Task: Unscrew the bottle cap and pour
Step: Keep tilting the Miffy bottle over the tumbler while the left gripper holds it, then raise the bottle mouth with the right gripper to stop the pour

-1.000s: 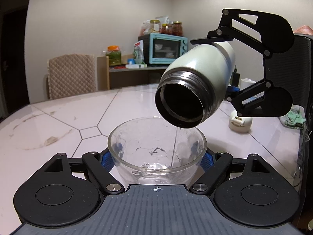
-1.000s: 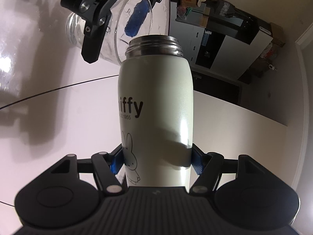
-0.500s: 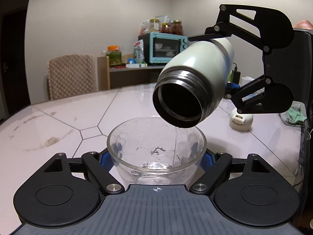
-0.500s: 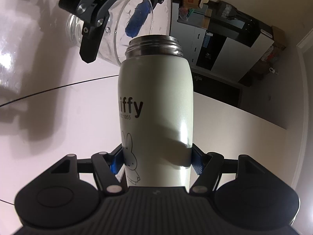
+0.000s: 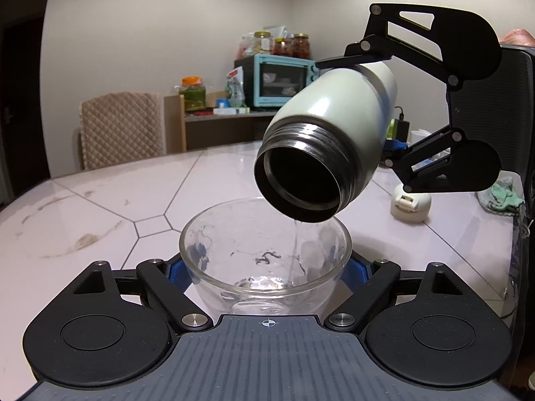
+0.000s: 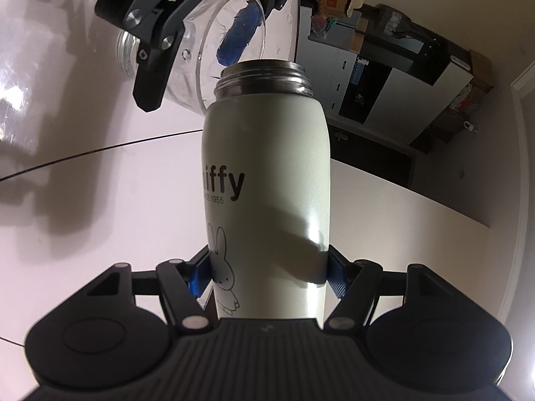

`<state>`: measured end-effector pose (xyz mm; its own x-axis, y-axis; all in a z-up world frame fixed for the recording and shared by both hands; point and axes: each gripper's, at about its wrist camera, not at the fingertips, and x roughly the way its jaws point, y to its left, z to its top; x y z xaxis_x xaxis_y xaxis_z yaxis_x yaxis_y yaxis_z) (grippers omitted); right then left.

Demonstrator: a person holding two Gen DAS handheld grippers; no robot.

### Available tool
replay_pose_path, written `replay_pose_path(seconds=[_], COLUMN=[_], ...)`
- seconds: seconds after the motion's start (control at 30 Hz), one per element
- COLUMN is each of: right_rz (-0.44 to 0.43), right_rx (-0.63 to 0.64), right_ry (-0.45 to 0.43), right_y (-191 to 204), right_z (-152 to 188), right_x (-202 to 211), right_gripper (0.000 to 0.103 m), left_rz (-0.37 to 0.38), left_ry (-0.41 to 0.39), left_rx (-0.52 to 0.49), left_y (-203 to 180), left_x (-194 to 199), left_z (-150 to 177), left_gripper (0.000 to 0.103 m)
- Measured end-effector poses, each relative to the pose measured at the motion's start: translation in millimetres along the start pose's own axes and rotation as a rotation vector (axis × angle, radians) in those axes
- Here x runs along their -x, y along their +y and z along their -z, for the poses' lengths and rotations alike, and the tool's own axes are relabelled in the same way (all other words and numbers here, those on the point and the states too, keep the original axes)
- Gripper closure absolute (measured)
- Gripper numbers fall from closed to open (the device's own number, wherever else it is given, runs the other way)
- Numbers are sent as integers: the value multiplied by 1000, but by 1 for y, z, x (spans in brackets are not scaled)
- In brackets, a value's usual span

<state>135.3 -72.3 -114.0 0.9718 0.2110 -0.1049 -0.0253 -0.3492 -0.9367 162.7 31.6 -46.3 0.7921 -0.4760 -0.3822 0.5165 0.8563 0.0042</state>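
Note:
My right gripper (image 6: pixel 267 275) is shut on a white Miffy bottle (image 6: pixel 267 183) with its cap off. The bottle (image 5: pixel 337 123) is tilted mouth-down over a clear glass bowl (image 5: pixel 207 234). A thin stream of water (image 5: pixel 296 244) runs from its threaded steel mouth into the bowl, where a little water lies at the bottom. My left gripper (image 5: pixel 265 270) is shut on the bowl, its blue pads on both sides. The bowl also shows in the right wrist view (image 6: pixel 230 13), beyond the bottle's mouth. The white cap (image 5: pixel 409 207) lies on the table at the right.
The white marble table (image 5: pixel 100 207) has dark seams and some stains at the left. A padded chair (image 5: pixel 120 130) stands at its far edge. Behind it, a shelf holds a blue toaster oven (image 5: pixel 277 80) and jars. A green cloth (image 5: pixel 501 195) lies at the right.
The bottle has tipped a little further down and its mouth has moved slightly left over the bowl. The stream keeps running and a bit more water lies in the bowl.

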Motion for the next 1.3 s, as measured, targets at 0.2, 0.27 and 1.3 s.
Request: replay_pose_path(seconds=[0.2, 0.27, 1.3], right_rz=[-2, -4, -13], right_rx=[-1, -4, -63], right_ry=[0, -1, -9], right_y=[0, 1, -2], right_z=[0, 0, -2], right_x=[0, 1, 4], right_gripper=[33, 33, 33], left_rz=[-1, -1, -5], left_ry=[0, 2, 9], left_rx=[0, 0, 0], left_y=[-1, 0, 0], left_x=[0, -1, -4], left_z=[1, 0, -4], left_gripper=[14, 14, 14])
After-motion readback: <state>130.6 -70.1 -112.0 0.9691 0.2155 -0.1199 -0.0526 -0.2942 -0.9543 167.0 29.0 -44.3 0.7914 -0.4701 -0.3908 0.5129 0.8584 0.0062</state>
